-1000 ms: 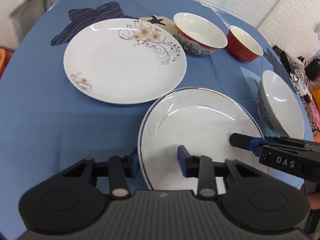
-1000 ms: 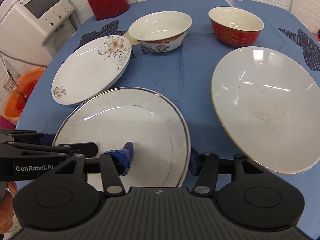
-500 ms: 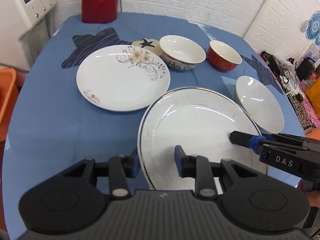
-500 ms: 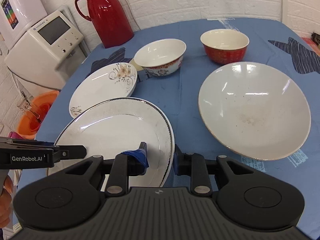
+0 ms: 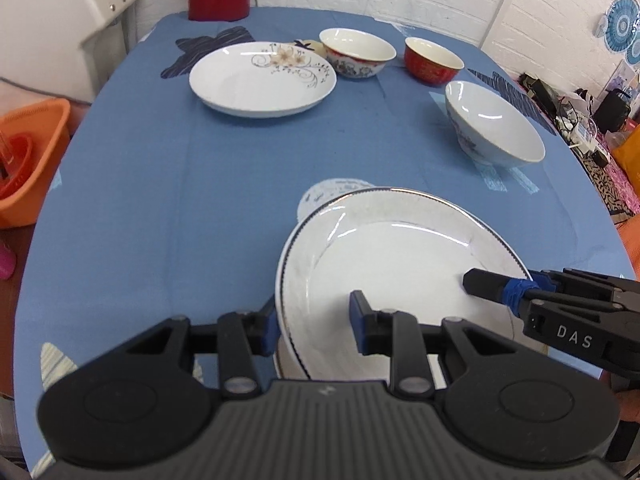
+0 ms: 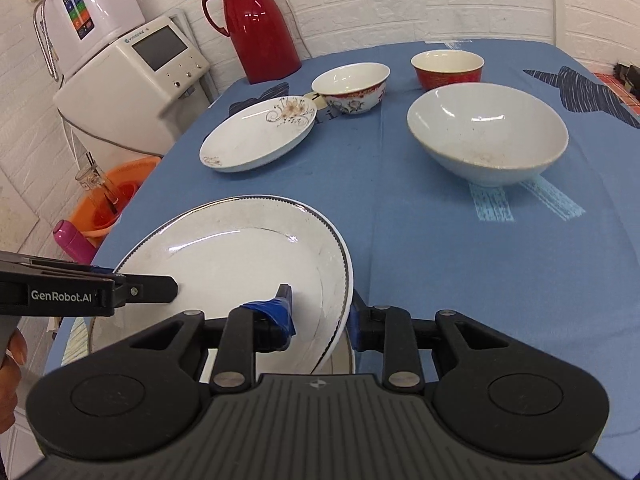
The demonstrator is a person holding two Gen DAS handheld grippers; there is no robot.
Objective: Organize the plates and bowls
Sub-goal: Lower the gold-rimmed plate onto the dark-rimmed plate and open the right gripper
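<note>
Both grippers hold a dark-rimmed white plate (image 5: pixel 400 264), lifted and tilted above the near edge of the blue table. My left gripper (image 5: pixel 314 322) is shut on its left rim. My right gripper (image 6: pixel 322 316) is shut on its right rim, and the plate also shows in the right wrist view (image 6: pixel 240 264). Another plate's gold rim (image 6: pixel 348 360) peeks out beneath it. Farther off stand a floral plate (image 5: pixel 262 78), a floral-sided bowl (image 5: pixel 358 52), a red bowl (image 5: pixel 434 64) and a large white bowl (image 5: pixel 494 130).
A red thermos (image 6: pixel 260 22) stands at the table's far edge beside a white appliance (image 6: pixel 132 84). An orange basin (image 5: pixel 28 160) sits off the table's left side. Cluttered items (image 5: pixel 580 120) lie beyond the right edge.
Both grippers have raised the dark-rimmed plate and drawn it back towards the near edge; the other dishes look farther away. A second plate now shows beneath it.
</note>
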